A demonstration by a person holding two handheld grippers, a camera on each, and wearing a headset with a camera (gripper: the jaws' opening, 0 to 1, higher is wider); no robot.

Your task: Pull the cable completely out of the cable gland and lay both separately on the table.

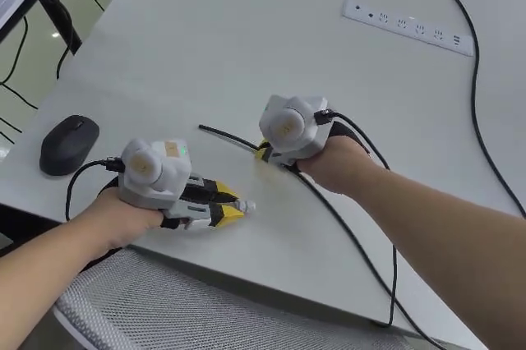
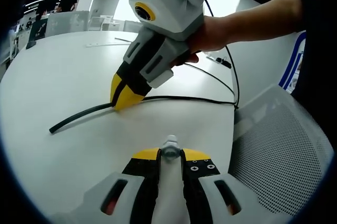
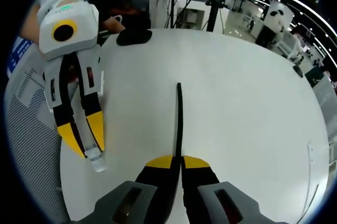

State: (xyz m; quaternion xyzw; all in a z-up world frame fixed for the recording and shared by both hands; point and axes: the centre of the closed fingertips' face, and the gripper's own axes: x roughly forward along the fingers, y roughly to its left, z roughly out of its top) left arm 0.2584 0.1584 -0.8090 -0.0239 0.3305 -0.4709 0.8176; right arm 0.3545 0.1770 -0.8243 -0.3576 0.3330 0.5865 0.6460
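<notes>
Left gripper (image 2: 169, 154): we find its jaws clenched on the cable gland (image 2: 169, 148), a small pale fitting that protrudes between the yellow tips; right gripper (image 3: 178, 159): jaws clenched on the black cable (image 3: 179, 113), which runs straight out ahead of them and ends free on the white table (image 1: 246, 38). We take the mouse (image 1: 68, 143) as reference; the left gripper sits near the mouse, on its right, by the table's near edge; the right gripper sits farther right of the mouse, beyond the left gripper; the cable's free end points toward the mouse side; gland and cable are apart; behind the right gripper the cable trails away from the mouse toward the near edge; a power strip (image 1: 407, 28) lies well apart from the mouse, across the table.
</notes>
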